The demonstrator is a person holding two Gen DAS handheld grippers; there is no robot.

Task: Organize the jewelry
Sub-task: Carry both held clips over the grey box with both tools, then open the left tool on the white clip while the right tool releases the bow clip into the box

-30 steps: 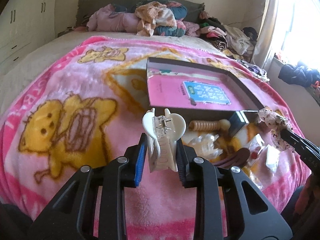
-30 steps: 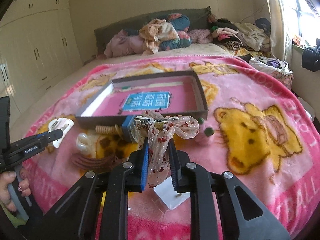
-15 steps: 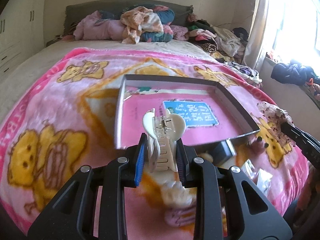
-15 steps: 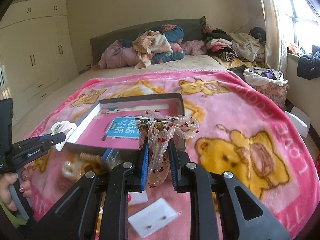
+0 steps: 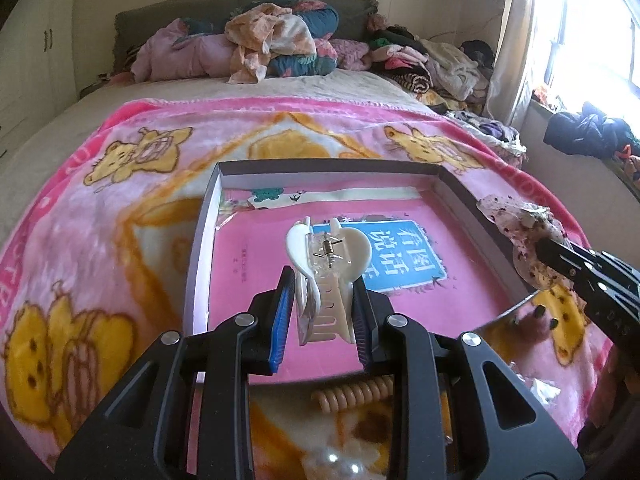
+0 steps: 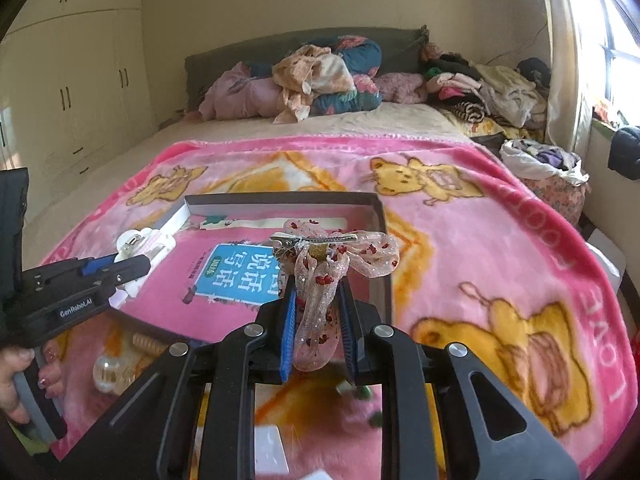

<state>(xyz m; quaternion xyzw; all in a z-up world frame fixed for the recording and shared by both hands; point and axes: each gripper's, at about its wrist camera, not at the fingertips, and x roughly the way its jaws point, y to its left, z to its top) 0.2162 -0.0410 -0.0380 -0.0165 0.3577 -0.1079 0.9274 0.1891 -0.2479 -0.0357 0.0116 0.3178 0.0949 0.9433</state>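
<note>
Hovering tongs (image 5: pixel 322 314) inside box rim (image 5: pixel 198 260)

A cream-white plastic claw hair clip (image 5: pixel 326 280) with a small metal spring at its hinge stands upright, hinge end up and teeth down, pinched between the left tongs (image 5: pixel 322 320) over the shallow grey-walled cardboard box (image 5: pixel 198 272), whose pink floor bears a blue label. A sheer pink ribbon bow hair clip (image 6: pixel 320 280) with red specks and a silver alligator clasp across its top hangs by its tails, squeezed in the right tongs (image 6: pixel 318 320), above the box's right side. A beige spiral hair tie (image 5: pixel 356 394) lies on the blanket just before the box's near wall.
</note>
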